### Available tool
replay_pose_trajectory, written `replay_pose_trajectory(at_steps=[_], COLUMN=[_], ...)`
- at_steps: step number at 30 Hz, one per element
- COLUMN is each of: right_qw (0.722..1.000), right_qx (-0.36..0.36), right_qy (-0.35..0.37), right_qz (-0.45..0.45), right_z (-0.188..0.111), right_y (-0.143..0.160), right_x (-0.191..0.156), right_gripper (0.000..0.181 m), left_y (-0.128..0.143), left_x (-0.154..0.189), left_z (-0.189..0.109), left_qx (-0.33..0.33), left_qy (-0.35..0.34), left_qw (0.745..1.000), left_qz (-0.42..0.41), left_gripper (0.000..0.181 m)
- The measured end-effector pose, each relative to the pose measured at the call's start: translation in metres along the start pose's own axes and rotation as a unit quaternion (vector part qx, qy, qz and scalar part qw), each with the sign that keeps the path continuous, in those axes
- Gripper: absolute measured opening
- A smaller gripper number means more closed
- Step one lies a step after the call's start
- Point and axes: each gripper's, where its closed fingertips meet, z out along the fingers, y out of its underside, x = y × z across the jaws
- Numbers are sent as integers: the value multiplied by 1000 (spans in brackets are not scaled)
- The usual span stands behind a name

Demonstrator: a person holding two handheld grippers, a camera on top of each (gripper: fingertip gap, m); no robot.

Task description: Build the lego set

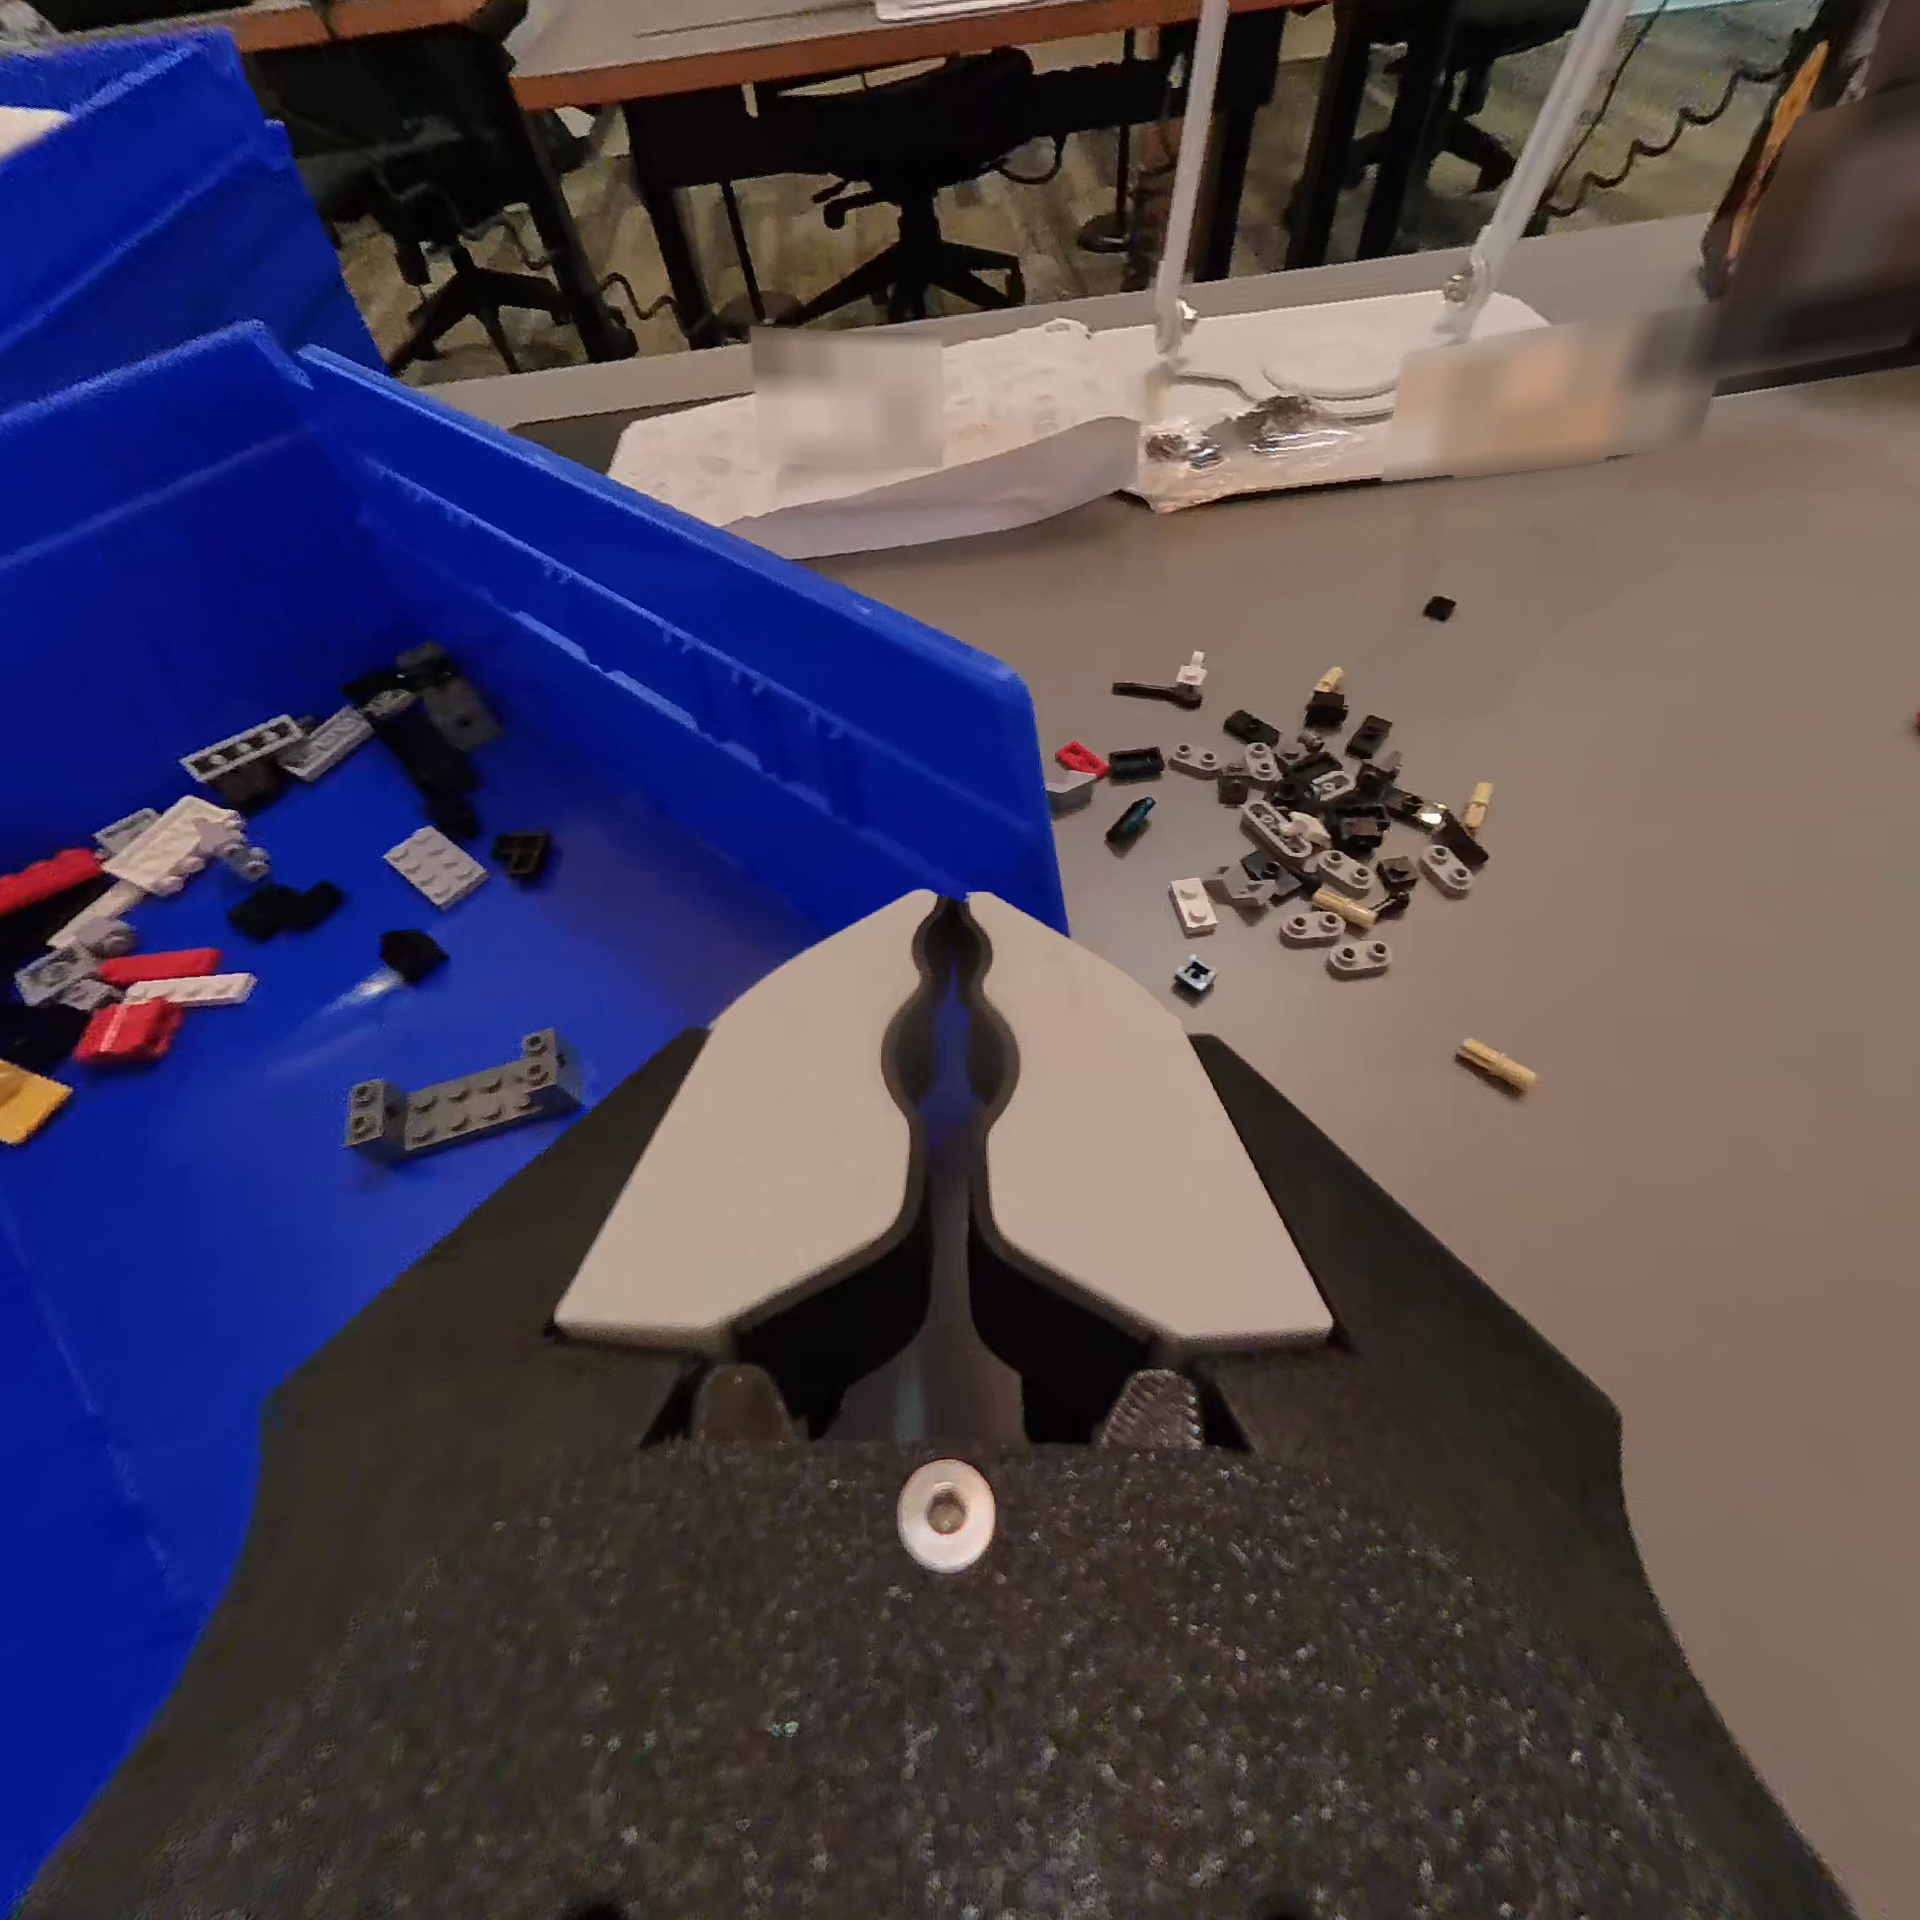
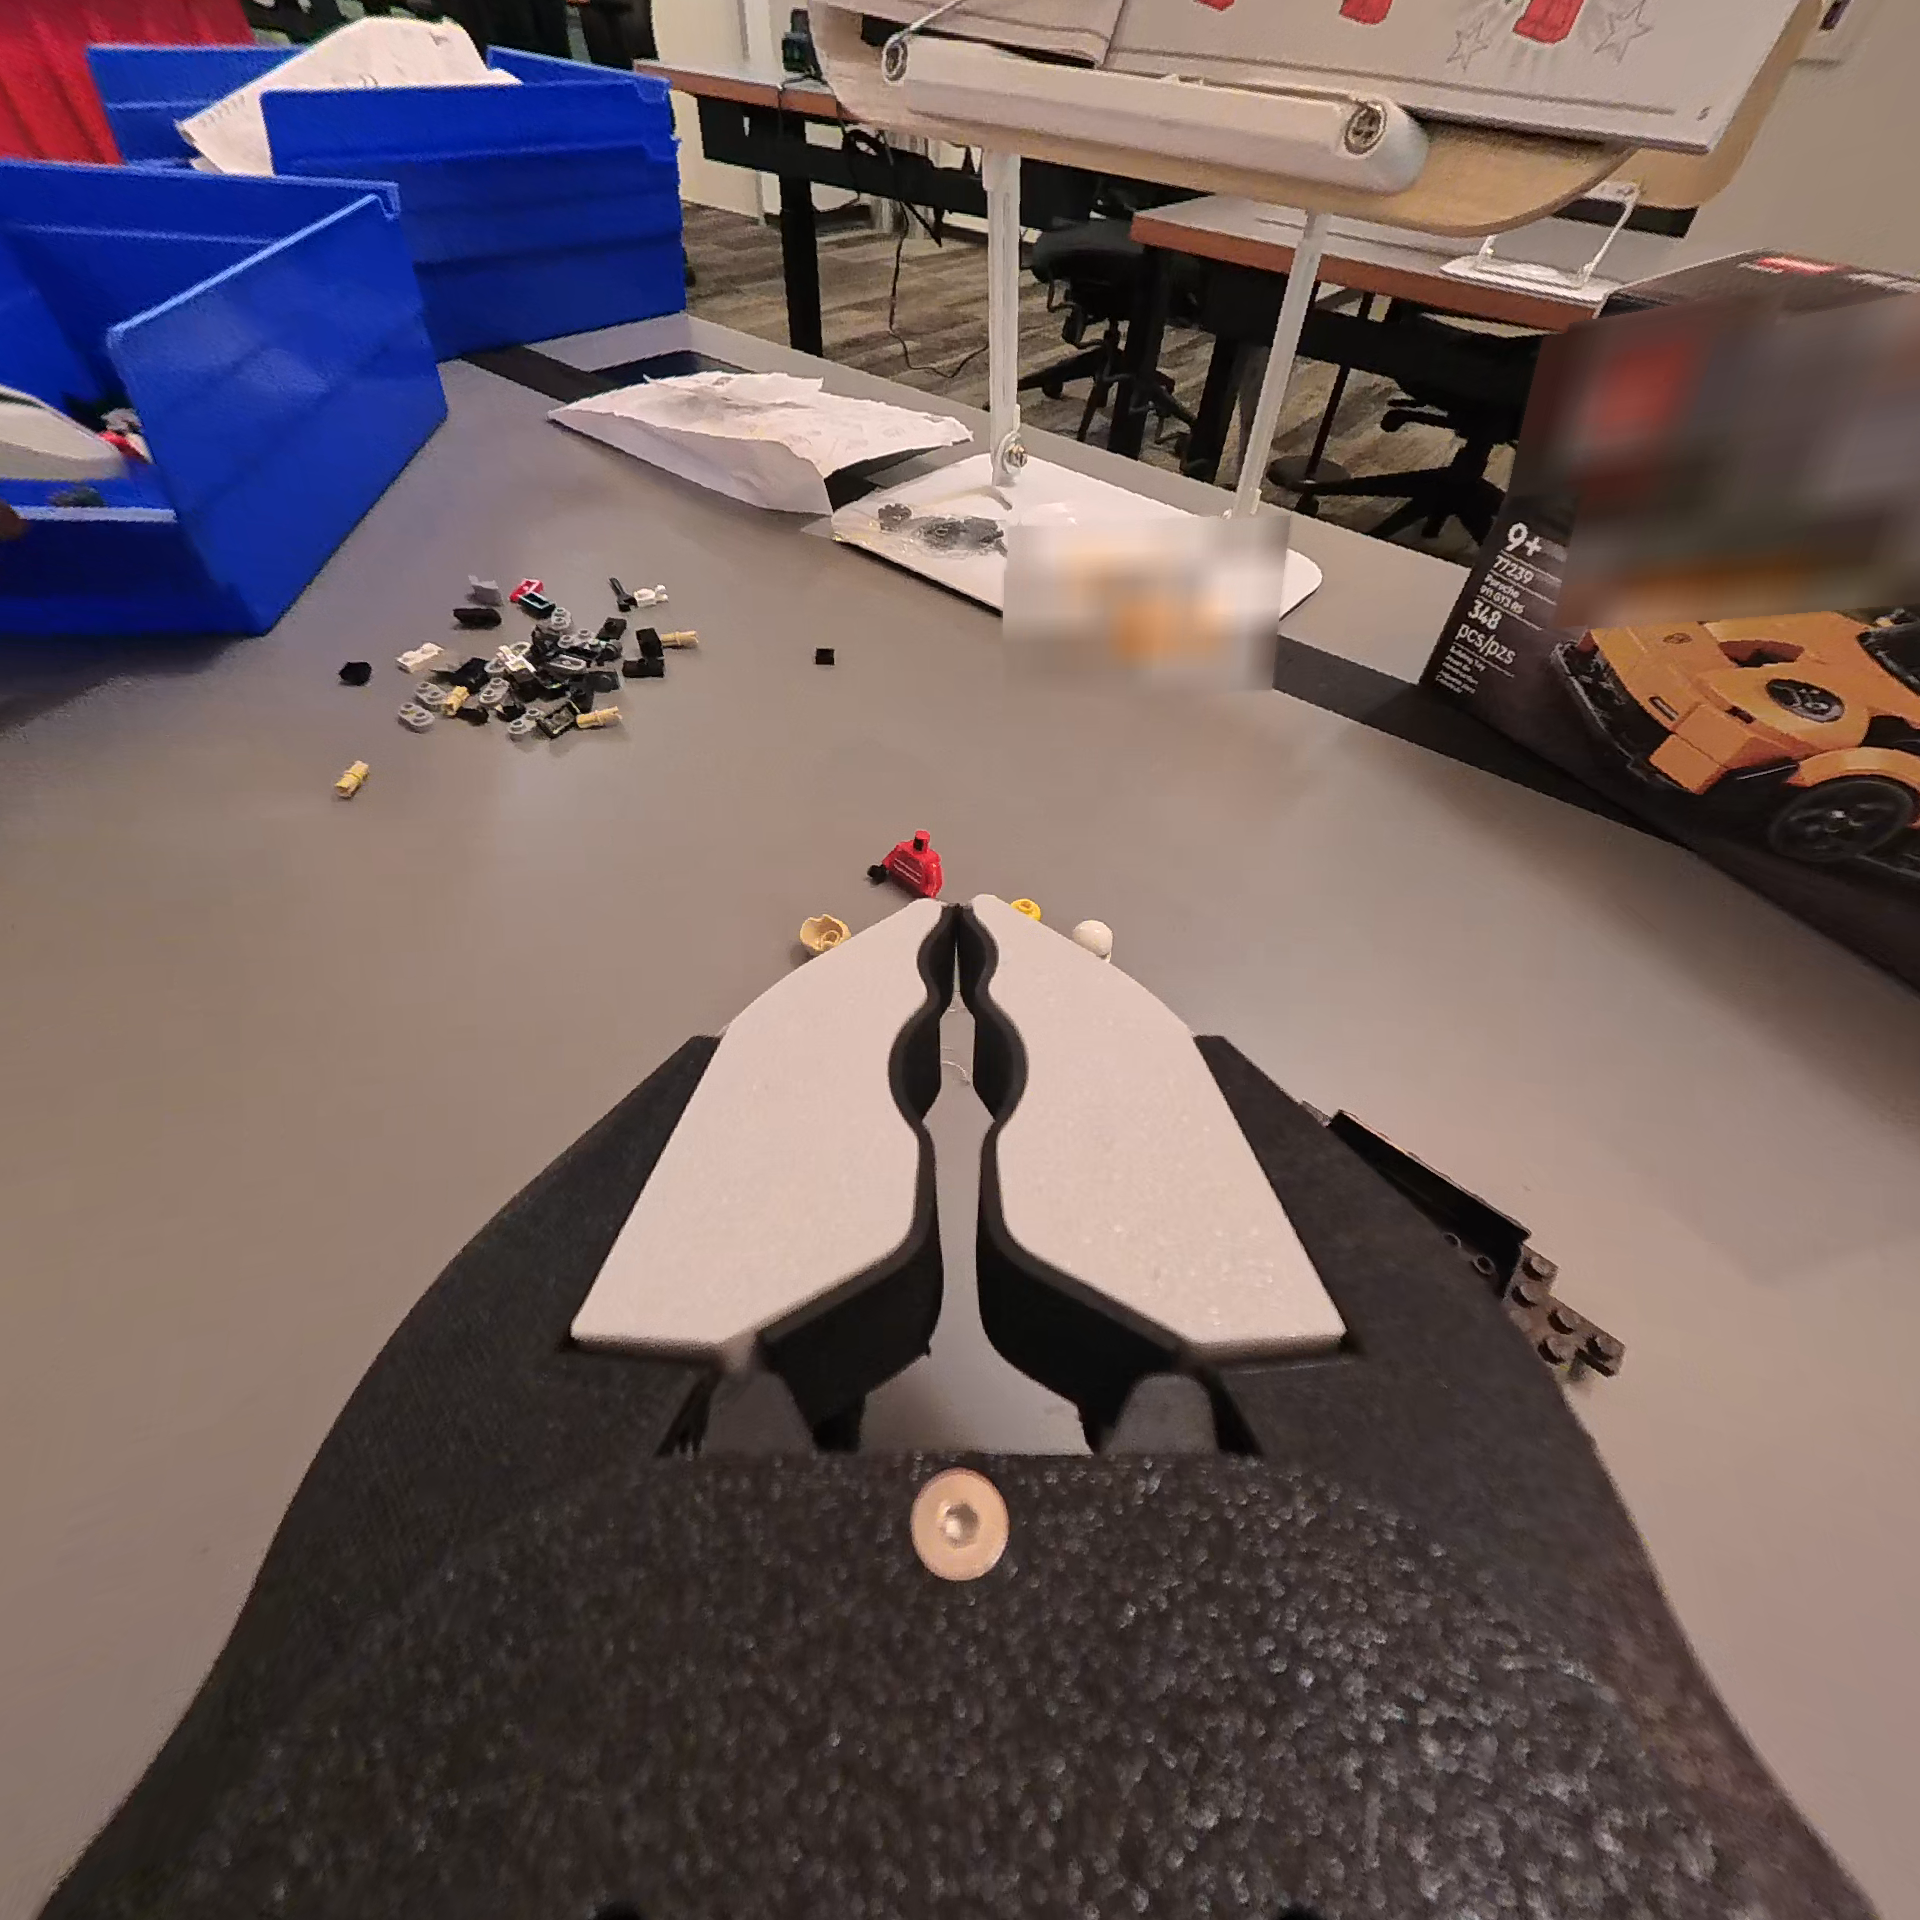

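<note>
A: How far along does the build look?

B: Barely begun, by the look of it. Most parts lie loose: a scatter of small black, grey and tan bricks (image 2: pixel 530 665) sits in a pile on the grey tabletop (image 2: pixel 1143 883), near the open blue plastic bin (image 1: pixel 665 665). Inside that bin more red, white, grey and black pieces (image 1: pixel 208 883) lie unsorted.

A: Anything joined yet?

B: One dark studded plate assembly (image 2: pixel 1538 1299) shows just past the right gripper's edge; how much of it is built cannot be told, since the gripper hides most of it. Ahead of the right gripper (image 2: pixel 961 909) lie a red minifigure torso (image 2: pixel 916 864), a tan hair piece (image 2: pixel 824 931), a small yellow piece (image 2: pixel 1025 909) and a white round piece (image 2: pixel 1093 935), all apart from each other.

A: And the tools?

B: Both sets of grey fingers are drawn together with nothing between them. The left gripper (image 1: pixel 951 909) hangs over the bin's near wall; the right one hovers low over the minifigure parts.

A: So what is left?

B: Nearly everything, it seems. The orange car on the printed black box (image 2: pixel 1714 727) exists nowhere on the table.
</note>
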Motion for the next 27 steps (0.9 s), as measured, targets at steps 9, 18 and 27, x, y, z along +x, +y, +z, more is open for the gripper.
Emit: replay_pose_trajectory(at_steps=[9,18,27], right_qw=[1000,1000,1000], right_qx=[4,4,10], right_qy=[0,1,-2], right_qz=[-5,-7,-4], right_z=[-3,-4,-6], right_y=[-2,-2,-5], right_x=[0,0,2], right_gripper=[0,0,0], left_y=[-3,-18,-6], left_x=[-6,49,38], left_z=[-5,-11,18], left_qx=[12,60,-3], left_qy=[-11,97,65], left_qw=[1000,991,997], left_qz=[12,66,47], left_gripper=[0,0,0])
